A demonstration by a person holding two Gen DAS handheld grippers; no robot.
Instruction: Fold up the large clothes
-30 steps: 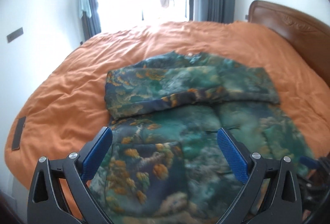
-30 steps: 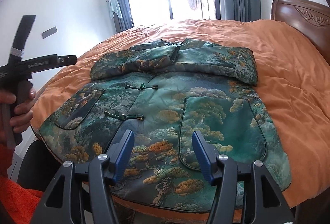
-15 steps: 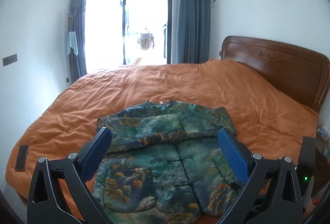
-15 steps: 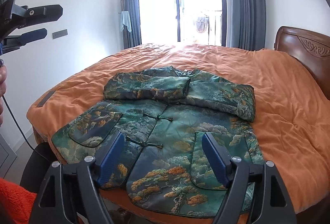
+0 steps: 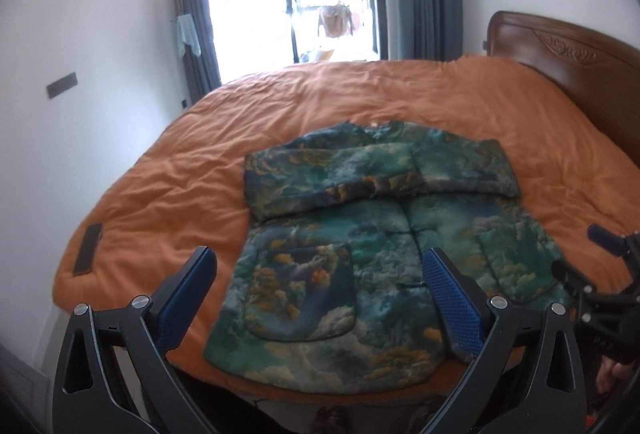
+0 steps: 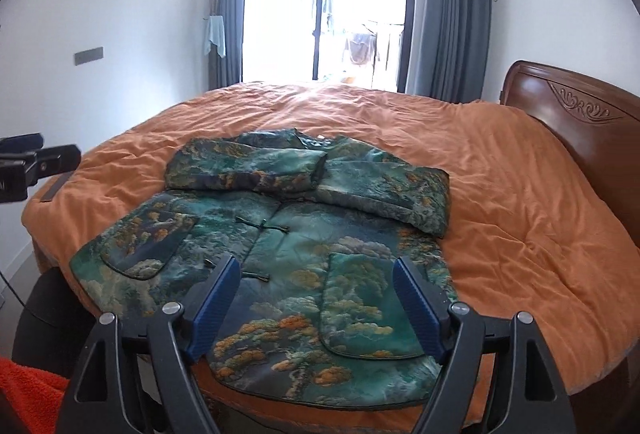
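Note:
A green patterned jacket (image 5: 344,234) with orange tree motifs lies front up on the orange bed cover (image 5: 180,186), both sleeves folded across the chest. It also shows in the right wrist view (image 6: 304,234). My left gripper (image 5: 320,274) is open and empty, held above the near hem. My right gripper (image 6: 316,282) is open and empty, above the near hem by the right pocket. The right gripper's body shows at the left wrist view's right edge (image 5: 600,282), and the left gripper's body at the right wrist view's left edge (image 6: 24,166).
A wooden headboard (image 6: 580,130) rises at the right. A dark flat object (image 5: 88,250) lies on the cover's left edge. A bright window with grey curtains (image 6: 324,14) stands behind the bed. Orange fabric (image 6: 28,390) shows at lower left.
The left gripper dipped back down toward the jacket after lifting. The right gripper pulled back and rose, so more of the bed and room shows. Both stayed open.

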